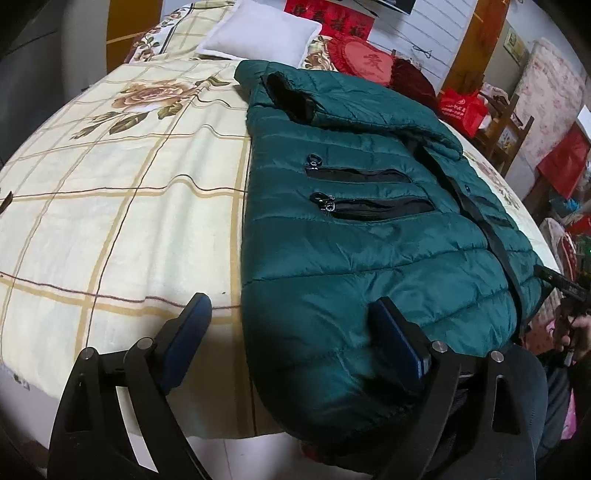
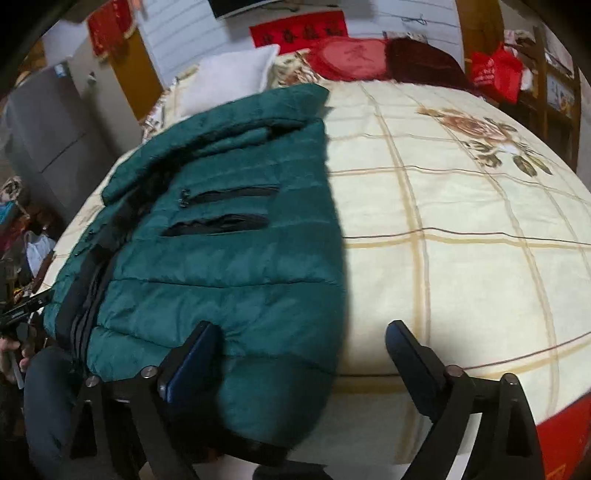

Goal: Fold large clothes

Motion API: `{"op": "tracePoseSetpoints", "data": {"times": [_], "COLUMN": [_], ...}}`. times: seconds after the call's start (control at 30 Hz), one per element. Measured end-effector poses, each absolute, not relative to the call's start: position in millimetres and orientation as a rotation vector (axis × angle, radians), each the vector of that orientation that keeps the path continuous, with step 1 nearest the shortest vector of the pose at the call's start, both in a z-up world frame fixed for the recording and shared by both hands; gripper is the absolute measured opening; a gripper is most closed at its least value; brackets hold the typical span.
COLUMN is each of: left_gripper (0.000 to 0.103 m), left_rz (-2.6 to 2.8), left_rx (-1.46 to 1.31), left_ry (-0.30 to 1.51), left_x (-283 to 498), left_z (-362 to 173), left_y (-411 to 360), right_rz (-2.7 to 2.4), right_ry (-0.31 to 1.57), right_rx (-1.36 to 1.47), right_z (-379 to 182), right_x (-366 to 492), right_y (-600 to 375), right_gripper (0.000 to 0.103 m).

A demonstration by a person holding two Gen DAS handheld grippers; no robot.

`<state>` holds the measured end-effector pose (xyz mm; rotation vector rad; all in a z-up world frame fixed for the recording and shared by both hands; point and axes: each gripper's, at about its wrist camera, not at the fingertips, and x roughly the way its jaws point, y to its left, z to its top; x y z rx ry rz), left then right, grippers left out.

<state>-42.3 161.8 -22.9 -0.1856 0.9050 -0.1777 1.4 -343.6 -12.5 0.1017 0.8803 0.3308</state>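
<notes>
A dark green quilted puffer jacket [image 1: 354, 236] lies flat on the bed, front up, with two black zip pockets and its hem hanging over the near edge. It also shows in the right wrist view [image 2: 229, 258]. My left gripper [image 1: 291, 317] is open and empty, its jaws straddling the jacket's left hem edge just above it. My right gripper [image 2: 303, 343] is open and empty, its jaws straddling the jacket's right hem edge. The other gripper shows at the far right of the left wrist view [image 1: 561, 284].
The bed [image 1: 110, 221] has a cream checked sheet with a flower print. A white pillow [image 1: 258, 33] and red cushions [image 1: 365, 59] lie at the head. A red bag [image 1: 461, 107] and cluttered shelves stand beside the bed.
</notes>
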Motion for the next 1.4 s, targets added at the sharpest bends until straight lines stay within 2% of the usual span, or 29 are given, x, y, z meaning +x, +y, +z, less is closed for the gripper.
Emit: {"op": "tracePoseSetpoints", "data": {"times": [0.17, 0.27, 0.47, 0.8, 1.07, 1.27, 1.37, 1.4], "left_gripper": [0.089, 0.089, 0.089, 0.089, 0.089, 0.089, 0.073, 0.061], "left_rz": [-0.281, -0.299, -0.312, -0.422, -0.504, -0.504, -0.414, -0.394], "left_rx": [-0.177, -0.163, -0.214, -0.257, -0.429, -0.367, -0.387, -0.399], "left_ry": [0.927, 0.918, 0.912, 0.955, 0.957, 0.941, 0.943, 0.949], "left_x": [-52, -52, -38, -65, -18, -31, -30, -28], "left_z": [-21, -21, -20, -19, -19, -8, -13, -16], "left_y": [144, 143, 146, 151, 152, 146, 159, 162], "right_rz": [0.474, 0.509, 0.613, 0.568, 0.544, 0.546, 0.556, 0.556], "right_ry": [0.896, 0.877, 0.784, 0.777, 0.768, 0.769, 0.776, 0.780], "right_rx": [0.155, 0.155, 0.337, 0.234, 0.179, 0.187, 0.208, 0.219], "right_z": [-15, -18, -25, -23, -26, -26, -25, -24], "right_x": [-5, -8, -9, -26, -26, -28, -28, -27], "right_y": [-333, -336, -359, -361, -359, -363, -368, -369], "right_gripper": [0.093, 0.101, 0.101, 0.102, 0.103, 0.103, 0.103, 0.103]}}
